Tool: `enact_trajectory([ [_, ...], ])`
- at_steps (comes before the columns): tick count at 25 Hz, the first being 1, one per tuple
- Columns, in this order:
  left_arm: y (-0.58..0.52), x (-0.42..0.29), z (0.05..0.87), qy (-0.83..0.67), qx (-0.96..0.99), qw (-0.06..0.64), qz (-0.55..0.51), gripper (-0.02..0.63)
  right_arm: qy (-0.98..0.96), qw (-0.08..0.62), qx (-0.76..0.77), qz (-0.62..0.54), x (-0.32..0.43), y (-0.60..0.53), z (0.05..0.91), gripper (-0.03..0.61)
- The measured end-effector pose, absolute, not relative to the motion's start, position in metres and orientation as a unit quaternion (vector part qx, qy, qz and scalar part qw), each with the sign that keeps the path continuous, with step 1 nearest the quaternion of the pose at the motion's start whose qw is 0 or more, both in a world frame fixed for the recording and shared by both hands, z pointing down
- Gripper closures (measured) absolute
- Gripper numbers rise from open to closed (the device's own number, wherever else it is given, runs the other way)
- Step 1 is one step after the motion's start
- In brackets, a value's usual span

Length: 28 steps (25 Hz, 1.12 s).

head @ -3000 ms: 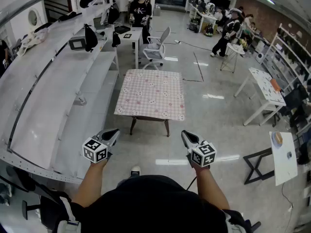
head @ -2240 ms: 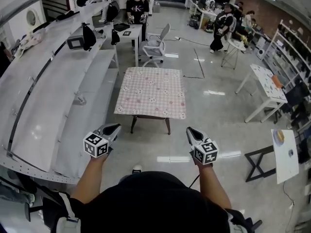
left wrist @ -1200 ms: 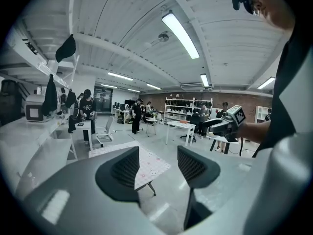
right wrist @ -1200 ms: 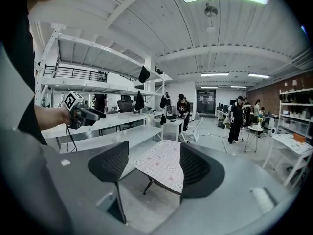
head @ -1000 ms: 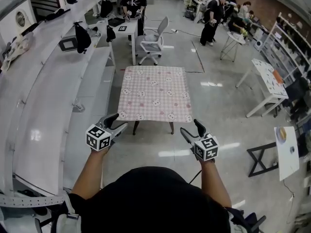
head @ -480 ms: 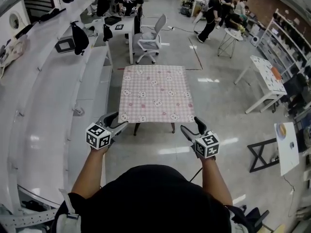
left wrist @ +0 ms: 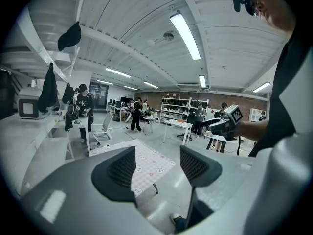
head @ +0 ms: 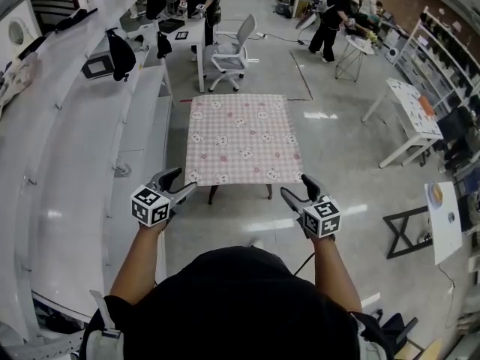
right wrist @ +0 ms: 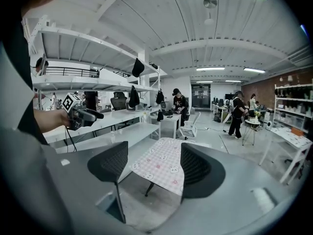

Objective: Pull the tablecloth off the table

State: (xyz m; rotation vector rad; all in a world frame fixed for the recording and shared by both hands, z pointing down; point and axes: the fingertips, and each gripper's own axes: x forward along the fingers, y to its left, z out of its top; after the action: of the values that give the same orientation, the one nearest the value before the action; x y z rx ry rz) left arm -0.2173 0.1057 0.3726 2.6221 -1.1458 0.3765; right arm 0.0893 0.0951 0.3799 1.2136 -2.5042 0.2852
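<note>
Covering the whole top of a small table [head: 213,195], the tablecloth [head: 242,139] lies flat and smooth, no wrinkles to speak of. It's a pink-and-white check with little cartoon animal faces dotted all over, and its hem hangs just a bit past the near edge. Only the table's dark, splayed legs poke out from under that near edge.

The person stands off the near edge with both tools held up in front. The left gripper [head: 178,181] is lined up with the near-left corner and the right gripper [head: 295,187] with the near-right corner. Neither one touches the cloth; both gripper views show it clear of the jaws, with bare floor in between. Both sets of jaws are spread wide with nothing in them. The pads [left wrist: 120,168] are dark with a fine ribbed, mesh-like grip face, set in smooth grey plastic bodies, and each gripper has its marker cube at the back.

The floor [head: 337,163] is glossy grey and throws back the ceiling lights. A long white bench [head: 75,148] runs down the left, a white office chair [head: 229,51] sits past the far edge of the table, and a few people [head: 330,13] stand further back.
</note>
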Motion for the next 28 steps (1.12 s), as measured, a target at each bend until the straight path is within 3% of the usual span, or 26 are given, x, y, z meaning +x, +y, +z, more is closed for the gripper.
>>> enact_trajectory([
  [17,-0.005,-0.239,0.413,-0.403,0.891,0.144,0.154,0.334,-0.874,0.200,0.423,0.129,0.086,-0.024,0.441,0.225],
  [28,-0.136,-0.254,0.493,-0.403,0.873,0.167,0.218,0.330,-0.860,0.249,0.413,0.167,0.083,-0.161,0.516,0.225],
])
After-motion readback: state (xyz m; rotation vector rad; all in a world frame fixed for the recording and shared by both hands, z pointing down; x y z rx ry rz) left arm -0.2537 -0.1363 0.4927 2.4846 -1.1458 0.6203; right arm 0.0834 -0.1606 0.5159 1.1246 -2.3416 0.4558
